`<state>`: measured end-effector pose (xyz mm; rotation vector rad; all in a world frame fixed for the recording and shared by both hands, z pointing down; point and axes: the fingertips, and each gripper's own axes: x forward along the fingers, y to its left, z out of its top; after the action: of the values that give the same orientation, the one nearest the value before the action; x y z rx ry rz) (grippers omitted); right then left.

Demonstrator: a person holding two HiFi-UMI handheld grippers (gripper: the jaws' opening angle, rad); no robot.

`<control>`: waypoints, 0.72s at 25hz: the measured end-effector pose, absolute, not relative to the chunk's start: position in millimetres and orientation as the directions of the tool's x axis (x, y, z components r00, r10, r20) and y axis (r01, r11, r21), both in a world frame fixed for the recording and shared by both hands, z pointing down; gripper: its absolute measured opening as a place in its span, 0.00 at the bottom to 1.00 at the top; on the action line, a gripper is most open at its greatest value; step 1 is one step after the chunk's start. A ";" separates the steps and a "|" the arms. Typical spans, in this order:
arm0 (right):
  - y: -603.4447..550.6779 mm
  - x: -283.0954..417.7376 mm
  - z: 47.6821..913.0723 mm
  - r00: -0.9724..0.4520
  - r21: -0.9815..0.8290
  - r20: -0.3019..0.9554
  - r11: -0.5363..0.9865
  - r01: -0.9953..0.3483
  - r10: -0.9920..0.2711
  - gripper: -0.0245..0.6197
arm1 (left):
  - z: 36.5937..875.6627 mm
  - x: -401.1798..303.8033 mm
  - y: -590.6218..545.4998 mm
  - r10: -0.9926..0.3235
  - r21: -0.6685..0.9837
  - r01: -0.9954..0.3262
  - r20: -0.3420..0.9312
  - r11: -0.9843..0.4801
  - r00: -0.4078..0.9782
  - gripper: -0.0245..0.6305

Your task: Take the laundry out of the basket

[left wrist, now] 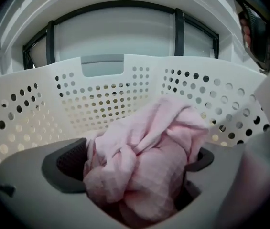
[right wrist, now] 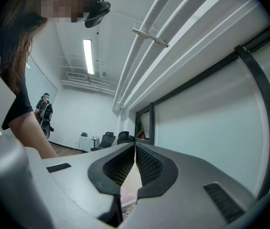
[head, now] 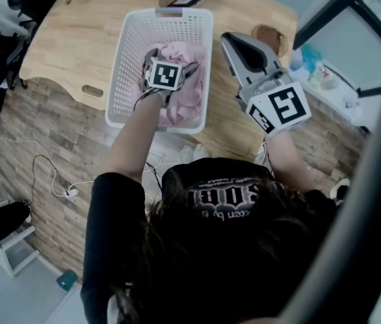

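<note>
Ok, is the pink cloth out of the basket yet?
No, it is inside. The left gripper clamps the bunched pink cloth down in the basket, whose perforated walls rise around it.

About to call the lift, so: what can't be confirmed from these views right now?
- Jaw tips of the left gripper, left gripper view: buried in the pink cloth.
- Floor of the basket, head view: hidden under cloth and gripper; more laundry beneath cannot be ruled out.
- Basket, right gripper view: only a sliver shows past the shut right gripper.
</note>
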<state>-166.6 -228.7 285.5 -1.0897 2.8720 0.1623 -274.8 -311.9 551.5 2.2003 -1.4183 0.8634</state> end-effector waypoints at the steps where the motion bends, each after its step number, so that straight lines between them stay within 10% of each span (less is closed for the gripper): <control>1: -228.5 -166.2 285.5 -0.747 0.075 -0.100 0.743 -0.665 -0.658 0.09 | 551.1 -274.2 -312.2 -0.670 -0.005 -0.908 0.676 -0.419 0.306 0.93; 18: -228.9 -149.9 287.2 -0.707 0.058 -0.117 0.706 -0.706 -0.698 0.09 | 534.9 -255.1 -306.8 -0.634 -0.052 -0.826 0.668 -0.561 0.389 0.40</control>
<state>-149.9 -228.9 287.2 -1.1634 2.8209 0.1503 -255.1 -306.8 534.9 2.3619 -1.2814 0.9440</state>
